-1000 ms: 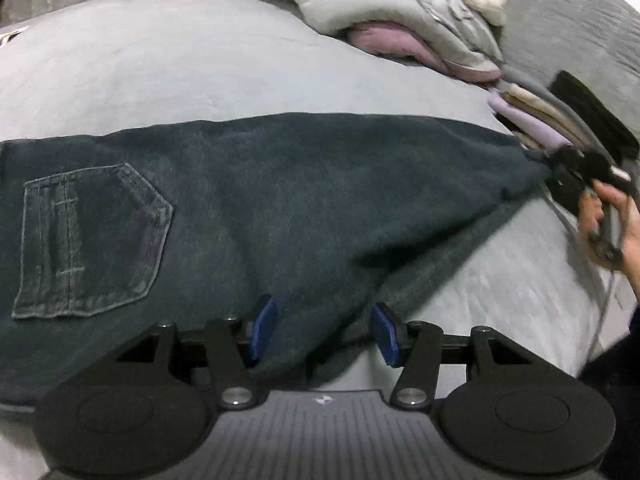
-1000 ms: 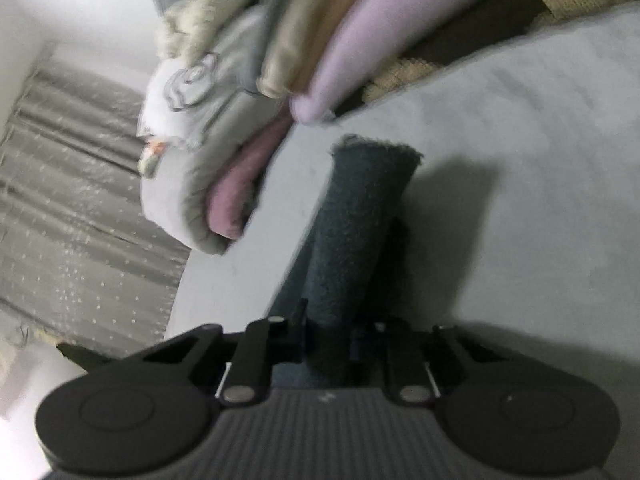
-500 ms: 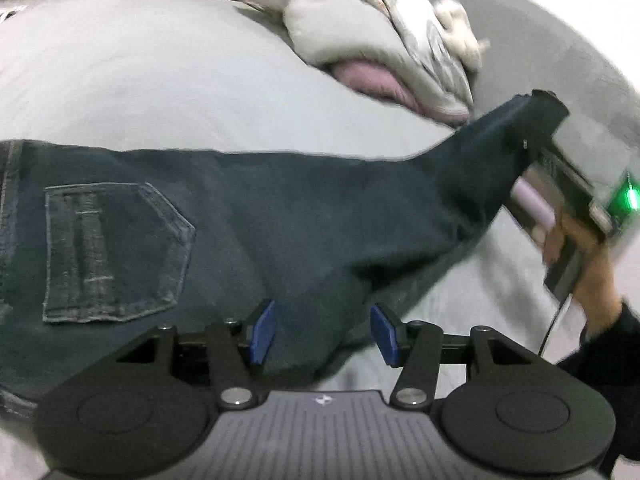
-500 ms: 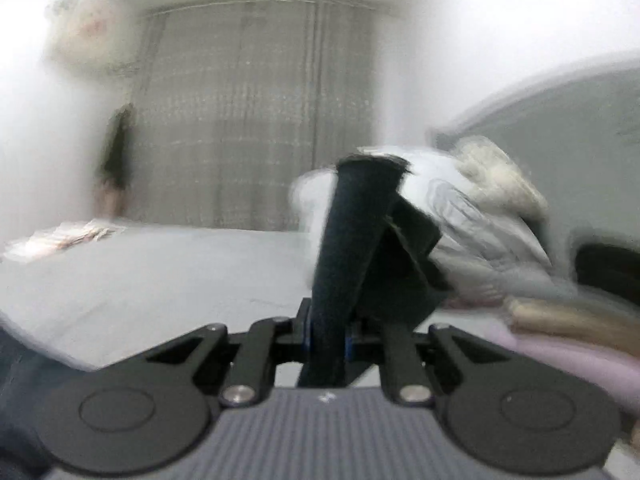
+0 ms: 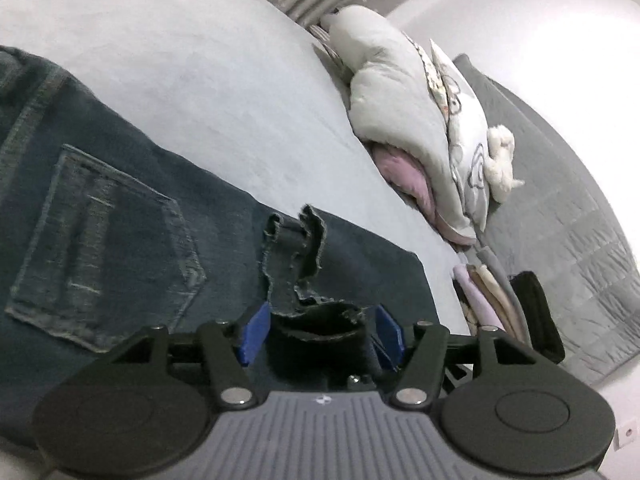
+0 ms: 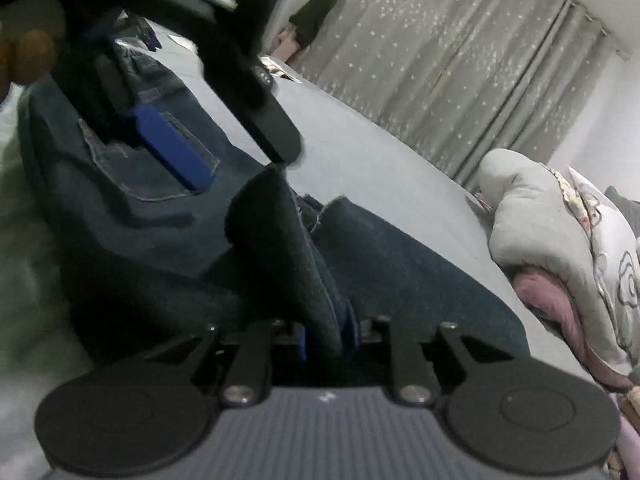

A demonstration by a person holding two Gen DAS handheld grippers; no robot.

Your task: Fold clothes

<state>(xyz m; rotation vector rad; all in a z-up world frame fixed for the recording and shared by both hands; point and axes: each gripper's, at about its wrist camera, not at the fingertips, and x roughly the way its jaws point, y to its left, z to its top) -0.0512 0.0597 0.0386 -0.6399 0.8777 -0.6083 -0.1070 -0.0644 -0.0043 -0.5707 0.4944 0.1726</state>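
Observation:
Dark blue jeans (image 5: 120, 240) lie flat on the pale grey bed (image 5: 200, 60), back pocket facing up at the left. The leg is folded back over itself, and its frayed hem (image 5: 296, 248) rests between the blue pads of my left gripper (image 5: 322, 334), whose jaws stand wide apart. My right gripper (image 6: 327, 336) is shut on a bunched fold of the jeans leg (image 6: 280, 232). In the right wrist view, the left gripper's fingers (image 6: 272, 128) hang just above that fold, over the pocket, with a hand (image 6: 28, 52) behind them.
A heap of grey and pink bedding (image 5: 400, 120) sits at the head of the bed. Below it lies a stack of folded clothes (image 5: 484, 292) next to a black item (image 5: 536, 312). A grey quilted headboard (image 5: 580, 220) and a curtain (image 6: 460, 60) close off the far side.
My right gripper has carried the leg end from the far right back over the jeans to the left gripper. The leg now lies doubled, with its hem between the left fingers.

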